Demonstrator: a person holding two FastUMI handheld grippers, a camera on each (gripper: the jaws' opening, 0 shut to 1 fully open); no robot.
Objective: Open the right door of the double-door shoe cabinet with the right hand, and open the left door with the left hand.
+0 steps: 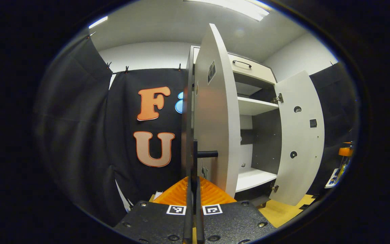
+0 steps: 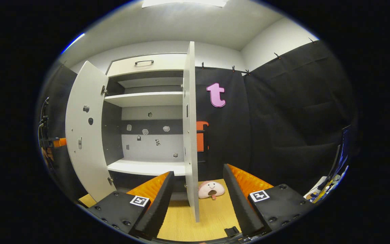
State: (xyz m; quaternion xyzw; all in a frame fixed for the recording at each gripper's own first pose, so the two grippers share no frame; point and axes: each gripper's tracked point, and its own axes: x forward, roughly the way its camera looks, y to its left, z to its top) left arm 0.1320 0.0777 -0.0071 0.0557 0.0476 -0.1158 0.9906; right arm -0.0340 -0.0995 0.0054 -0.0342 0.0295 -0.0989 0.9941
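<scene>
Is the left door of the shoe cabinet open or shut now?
Open. The left door stands swung out from the cabinet, with the shelves behind it visible.

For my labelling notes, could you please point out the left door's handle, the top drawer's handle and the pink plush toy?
left door's handle [image 1: 207, 154]: left gripper view, on its black bar.
top drawer's handle [image 2: 144, 62]: right gripper view, middle of the grip.
pink plush toy [image 2: 211, 189]: right gripper view, on its body.
</scene>
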